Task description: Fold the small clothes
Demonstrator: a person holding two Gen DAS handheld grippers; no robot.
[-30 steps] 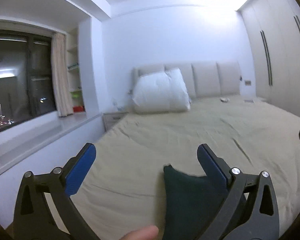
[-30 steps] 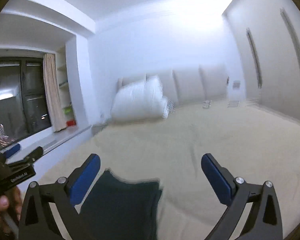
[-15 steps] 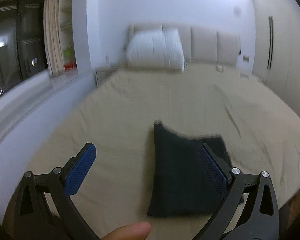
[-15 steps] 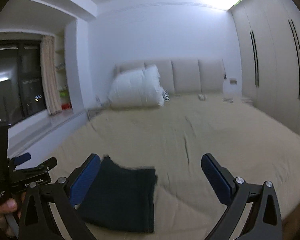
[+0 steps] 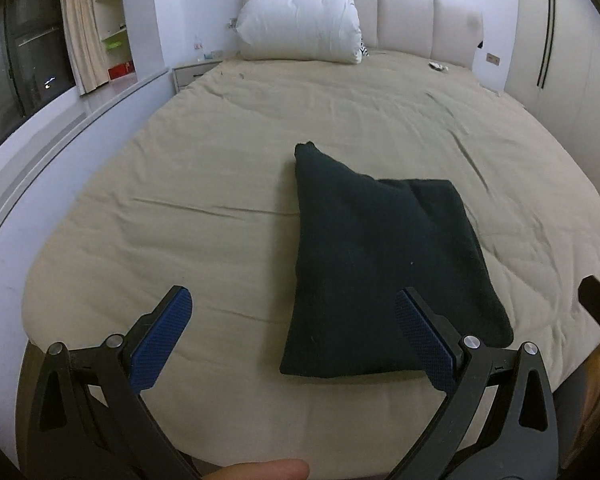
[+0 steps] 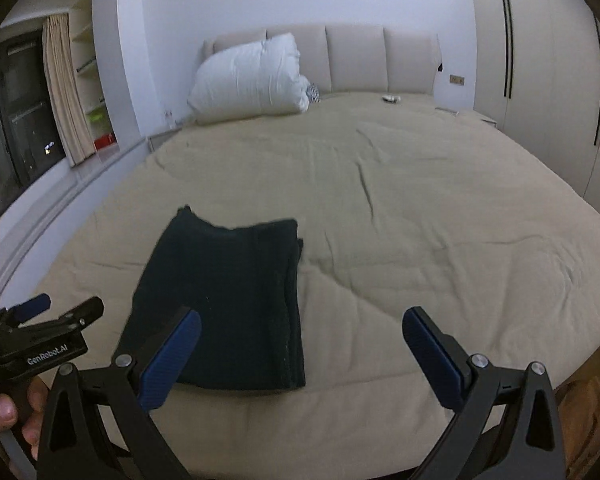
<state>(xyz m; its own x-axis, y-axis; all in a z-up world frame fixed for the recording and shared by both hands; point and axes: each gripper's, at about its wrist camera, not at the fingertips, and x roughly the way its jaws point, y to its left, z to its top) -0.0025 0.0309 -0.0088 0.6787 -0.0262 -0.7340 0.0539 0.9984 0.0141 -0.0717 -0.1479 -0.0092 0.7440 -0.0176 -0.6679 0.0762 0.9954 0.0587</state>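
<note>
While both jaws gape empty, folded dark garment (image 5: 384, 264) alone on beige bed (image 5: 204, 168), white pillow (image 5: 300, 20) far behind.

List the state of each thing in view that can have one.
Left gripper: open, empty, above the bed.
Right gripper: open, empty.
Dark garment: folded, flat on the bed, one far corner sticking out.
Bed cover: spread out, lightly creased.
White duvet: bundled against the headboard.
Wardrobe doors: closed.
</note>
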